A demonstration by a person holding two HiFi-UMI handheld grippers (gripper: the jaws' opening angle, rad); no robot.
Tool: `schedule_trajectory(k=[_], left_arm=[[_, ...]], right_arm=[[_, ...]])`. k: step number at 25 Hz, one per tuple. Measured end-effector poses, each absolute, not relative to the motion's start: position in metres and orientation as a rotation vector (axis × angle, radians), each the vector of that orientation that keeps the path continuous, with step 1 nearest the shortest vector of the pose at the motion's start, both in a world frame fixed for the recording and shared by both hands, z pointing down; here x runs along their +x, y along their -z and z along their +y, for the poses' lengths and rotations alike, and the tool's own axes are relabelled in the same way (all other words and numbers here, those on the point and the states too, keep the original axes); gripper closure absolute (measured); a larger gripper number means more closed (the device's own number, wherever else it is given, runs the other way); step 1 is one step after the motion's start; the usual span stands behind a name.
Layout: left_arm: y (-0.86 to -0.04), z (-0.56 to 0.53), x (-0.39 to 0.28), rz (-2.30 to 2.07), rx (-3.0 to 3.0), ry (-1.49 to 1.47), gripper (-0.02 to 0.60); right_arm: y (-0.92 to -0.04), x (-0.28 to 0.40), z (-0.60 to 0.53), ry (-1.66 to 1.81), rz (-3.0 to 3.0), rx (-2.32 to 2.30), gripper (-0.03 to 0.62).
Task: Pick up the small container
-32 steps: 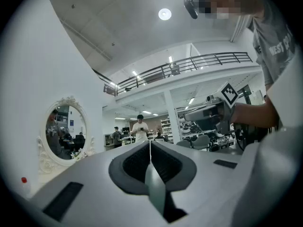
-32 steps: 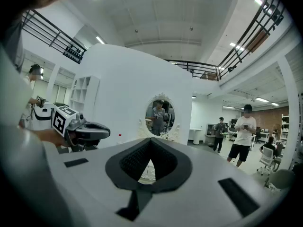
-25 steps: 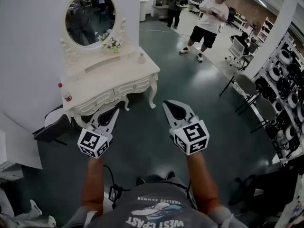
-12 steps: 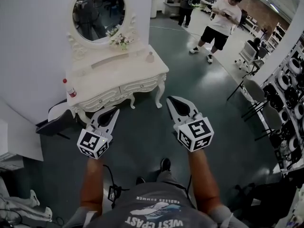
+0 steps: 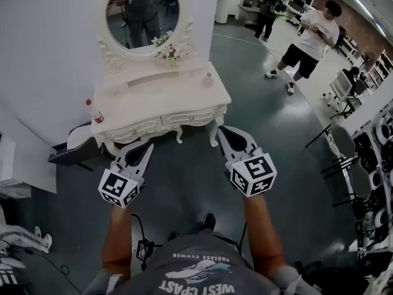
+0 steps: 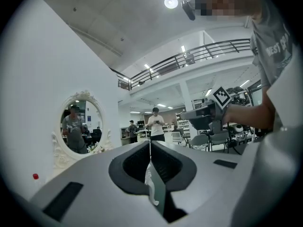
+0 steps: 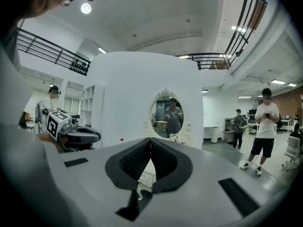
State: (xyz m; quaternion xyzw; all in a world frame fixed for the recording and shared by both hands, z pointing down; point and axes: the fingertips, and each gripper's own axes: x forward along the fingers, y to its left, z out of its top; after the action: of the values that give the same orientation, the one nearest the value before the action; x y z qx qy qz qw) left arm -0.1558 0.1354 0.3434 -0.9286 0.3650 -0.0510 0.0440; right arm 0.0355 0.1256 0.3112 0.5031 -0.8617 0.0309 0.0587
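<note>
Green-grey flooring [image 5: 184, 183] spreads across an open hall, where a white wall [image 5: 49, 54] backs a cream, carved counter [image 5: 159, 103] with drawers and curved legs. An oval mirror [image 5: 142, 14] in an ornate frame rises from the counter's rear edge, with a small spray of flowers [image 5: 169, 53] at its foot. A person in a white shirt and dark shorts [image 5: 310, 39] stands well behind on the right, head bent over something held in both hands. A dark seat [image 5: 70, 152] sits low beside the counter's left end.

Seen from the head view, the wearer's two bare forearms reach forward. The left gripper [image 5: 149, 145] and the right gripper [image 5: 221, 129] each carry a marker cube and point toward the counter's front. Both stop short of the counter and touch nothing on it. Each gripper's own view shows its jaws pressed together at the tips, with nothing between them.

A red-capped bottle [image 5: 96, 115] stands upright at the counter's front left corner. The small container [image 5: 209, 80], pale and narrow at the top, stands on the counter near its right end toward the back. It is right of the flowers and well apart from the bottle and from both grippers.
</note>
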Motion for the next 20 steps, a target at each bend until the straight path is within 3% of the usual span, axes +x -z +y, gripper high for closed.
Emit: schedule_trajectory(k=[20], left_arm=[[-0.348,0.069,-0.073,1.335,-2.749,0.191,0.558]], right_arm=[[-0.325,0.121,0.024,-0.127,-2.717,1.327,0.568]])
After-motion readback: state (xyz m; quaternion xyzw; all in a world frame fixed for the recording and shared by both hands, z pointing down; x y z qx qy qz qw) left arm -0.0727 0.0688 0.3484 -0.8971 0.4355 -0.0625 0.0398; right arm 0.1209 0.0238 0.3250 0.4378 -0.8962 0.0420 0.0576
